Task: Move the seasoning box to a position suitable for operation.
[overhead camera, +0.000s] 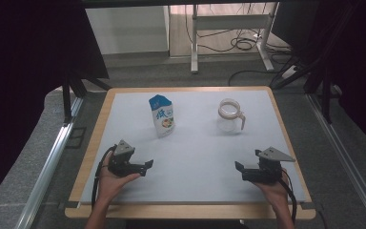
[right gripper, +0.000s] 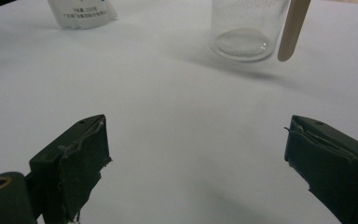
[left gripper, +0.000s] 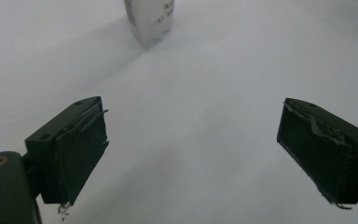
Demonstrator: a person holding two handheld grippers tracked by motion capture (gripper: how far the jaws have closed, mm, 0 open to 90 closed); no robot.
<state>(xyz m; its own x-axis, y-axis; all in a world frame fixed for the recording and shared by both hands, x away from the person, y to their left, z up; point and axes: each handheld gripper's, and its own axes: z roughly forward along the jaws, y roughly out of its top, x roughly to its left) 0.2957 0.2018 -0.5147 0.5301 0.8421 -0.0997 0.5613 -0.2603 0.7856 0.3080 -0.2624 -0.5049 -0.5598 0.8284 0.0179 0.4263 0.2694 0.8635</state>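
— From above: left claw (overhead camera: 145, 166) and right claw (overhead camera: 240, 168) low on the worktop (overhead camera: 195, 157), both wide, empty. Carton (overhead camera: 162, 116) upright at far left, glass jug (overhead camera: 230, 116) far right, well apart.

— Along left claw (left gripper: 191, 149): carton (left gripper: 150, 18) straight ahead. Probably approach step; next, reach forward, close on it.

— Along right claw (right gripper: 196, 163): jug (right gripper: 247, 28) ahead, clear, wooden handle.

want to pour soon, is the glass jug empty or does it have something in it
Empty, as far as shows: the glass jug is clear down to its bare bottom, standing upright on the table.
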